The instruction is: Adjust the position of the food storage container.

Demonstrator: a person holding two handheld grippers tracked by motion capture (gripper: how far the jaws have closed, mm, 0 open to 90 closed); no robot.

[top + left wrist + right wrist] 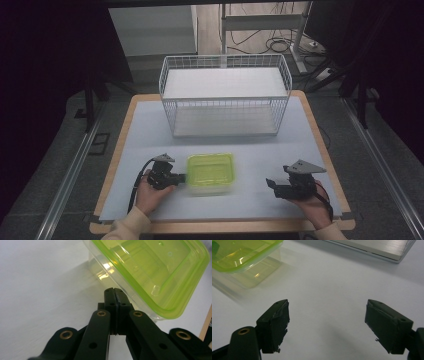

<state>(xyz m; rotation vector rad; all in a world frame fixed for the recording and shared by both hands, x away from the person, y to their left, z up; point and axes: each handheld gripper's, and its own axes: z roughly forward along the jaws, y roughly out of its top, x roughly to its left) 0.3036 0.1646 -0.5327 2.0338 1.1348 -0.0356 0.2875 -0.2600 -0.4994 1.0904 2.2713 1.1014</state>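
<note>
High view, green-lidded container [210,172] on pale table [150,135] just right of left gripper [176,177], wire basket [225,95] behind, left gripper view, jaws pressed together, empty, tips at container [150,272] wall, right gripper view, right gripper [327,325] spread, empty, container [242,257] far left.

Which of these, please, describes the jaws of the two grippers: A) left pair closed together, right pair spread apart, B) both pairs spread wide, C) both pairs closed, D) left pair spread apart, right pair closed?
A: the left gripper has its jaws pressed together beside the green-lidded container, while the right gripper shows a wide gap over the table.
</note>
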